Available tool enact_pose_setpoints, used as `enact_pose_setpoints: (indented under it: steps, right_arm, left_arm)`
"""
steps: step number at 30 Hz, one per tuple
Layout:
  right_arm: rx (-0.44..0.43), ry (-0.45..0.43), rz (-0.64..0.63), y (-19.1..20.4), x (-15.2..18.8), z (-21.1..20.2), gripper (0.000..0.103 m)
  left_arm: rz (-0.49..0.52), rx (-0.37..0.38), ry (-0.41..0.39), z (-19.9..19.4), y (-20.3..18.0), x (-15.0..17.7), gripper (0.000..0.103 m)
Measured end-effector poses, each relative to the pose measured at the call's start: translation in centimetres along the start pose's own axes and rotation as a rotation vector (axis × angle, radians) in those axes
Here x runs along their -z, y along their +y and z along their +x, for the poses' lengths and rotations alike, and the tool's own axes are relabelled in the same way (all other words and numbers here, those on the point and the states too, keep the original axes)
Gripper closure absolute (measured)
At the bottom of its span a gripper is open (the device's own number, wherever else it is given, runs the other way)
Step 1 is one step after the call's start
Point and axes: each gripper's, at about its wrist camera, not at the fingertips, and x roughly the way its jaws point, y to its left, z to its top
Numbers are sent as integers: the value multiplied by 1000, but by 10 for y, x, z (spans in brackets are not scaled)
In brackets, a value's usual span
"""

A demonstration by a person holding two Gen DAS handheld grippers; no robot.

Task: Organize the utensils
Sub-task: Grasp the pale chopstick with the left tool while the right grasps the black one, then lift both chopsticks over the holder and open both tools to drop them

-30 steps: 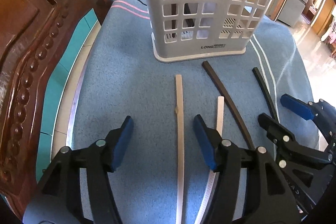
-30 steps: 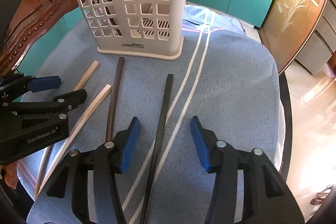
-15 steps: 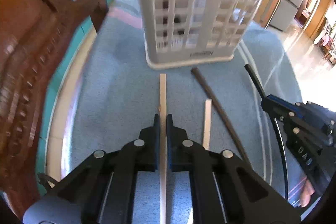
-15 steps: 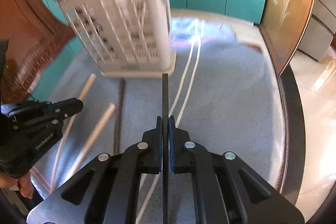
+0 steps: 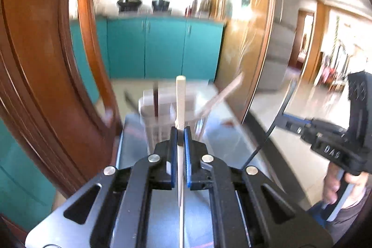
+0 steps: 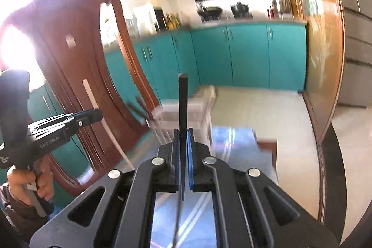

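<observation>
Both grippers have risen from the blue cloth since the earlier frames, each carrying a chopstick off the table. Left gripper (image 5: 179,134) pinches a pale chopstick (image 5: 180,99), its end pointing ahead over the blurred white basket (image 5: 162,106). Right gripper (image 6: 183,135) is clamped on a black chopstick (image 6: 183,104), angled slightly downward toward the same basket. A hand (image 6: 28,180) grips the left tool's handle.

Each wrist camera sits close behind its own closed jaws, facing slightly downward toward the teal wooden kitchen cabinets (image 5: 162,48); both views share the blurred pale plastic lattice basket (image 6: 186,115) ahead.
</observation>
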Motion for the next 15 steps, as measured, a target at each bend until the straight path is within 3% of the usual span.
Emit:
enact_pose_setpoints:
  steps: [3, 6, 10, 13, 15]
  right_arm:
    - [-13, -78, 5, 4, -39, -3, 96]
    - [15, -163, 31, 5, -70, -3, 96]
    - [63, -254, 71, 3, -86, 10, 96]
    - [112, -245, 46, 2, -79, 39, 96]
    - [142, -214, 28, 3, -70, 58, 96]
  left_arm:
    - [-25, 1, -135, -20, 3, -48, 96]
    - [-80, -45, -255, -19, 17, -80, 96]
    - [-194, -93, -403, -6, 39, -86, 96]
    - [-229, -127, -364, 18, 46, -79, 96]
    - [-196, -174, -310, 41, 43, -74, 96]
